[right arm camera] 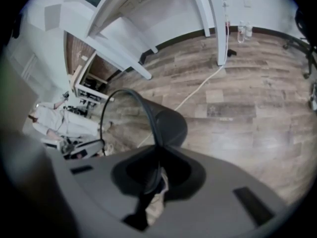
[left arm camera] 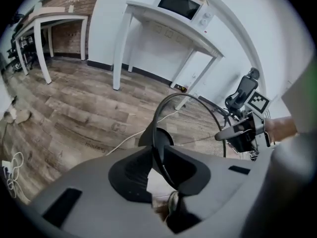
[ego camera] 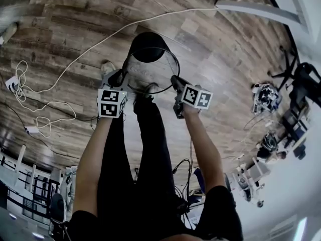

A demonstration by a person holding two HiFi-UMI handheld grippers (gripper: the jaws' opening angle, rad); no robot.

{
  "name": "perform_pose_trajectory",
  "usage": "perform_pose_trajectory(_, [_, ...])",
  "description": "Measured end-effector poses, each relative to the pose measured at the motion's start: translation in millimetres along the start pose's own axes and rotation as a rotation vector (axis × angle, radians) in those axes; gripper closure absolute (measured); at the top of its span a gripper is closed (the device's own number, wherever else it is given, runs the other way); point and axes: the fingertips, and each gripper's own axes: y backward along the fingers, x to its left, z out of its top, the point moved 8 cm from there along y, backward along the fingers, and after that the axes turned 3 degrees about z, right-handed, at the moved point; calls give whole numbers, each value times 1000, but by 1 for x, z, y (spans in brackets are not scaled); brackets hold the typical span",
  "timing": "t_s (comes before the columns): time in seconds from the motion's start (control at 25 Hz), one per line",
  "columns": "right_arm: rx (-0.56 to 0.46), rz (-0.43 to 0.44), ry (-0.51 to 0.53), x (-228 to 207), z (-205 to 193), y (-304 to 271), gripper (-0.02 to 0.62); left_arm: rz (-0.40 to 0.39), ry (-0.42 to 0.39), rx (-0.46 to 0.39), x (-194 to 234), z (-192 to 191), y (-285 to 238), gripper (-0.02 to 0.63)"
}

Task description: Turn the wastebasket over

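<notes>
The person's legs stood right under the hands, so there was little room to swing anything back toward the body. Just beyond them both grippers were at the basket, one on each side of its rim.

The left gripper had its jaws partly spread round the rim wire. A sliver of gap showed beside the wire, so I judged it was not pinching. The right gripper had its jaws narrow and closed on the right side of the rim, and seemed to be carrying the load.

The basket was tipped, its mouth toward the person and its black base pointing away from the fingers. Its long axis ran near to far. I could not tell whether the base touched the floor.

The line between the two grips ran left to right, and to my eye that was the hinge the base would have to swing over.

A shoe sat just left of the left gripper. Farther out the boards lay open, with a white cable crossing at the far left and table legs well apart.
</notes>
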Motion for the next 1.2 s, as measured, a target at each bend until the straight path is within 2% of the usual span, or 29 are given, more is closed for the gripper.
perform_pose_trajectory(0.04, [11,4,-5,0,-2,-3,540,10,11,11,4,-4,-2,523])
perform_pose_trajectory(0.2, [64,-3,-29,-5,-12,-22,538,-8,72,73,20,-20,-10,531])
perform_pose_trajectory(0.56, [201,-47,-120,-32,-40,-97,540,-25,142,215,60,-63,-51,535])
perform_pose_trajectory(0.84, [222,-80,-119,-44,-48,-147,540,6,164,237,90,-91,-84,537])
perform_pose_trajectory(1.2, [216,-96,-140,-57,-49,-174,540,3,165,253,105,-94,-112,541])
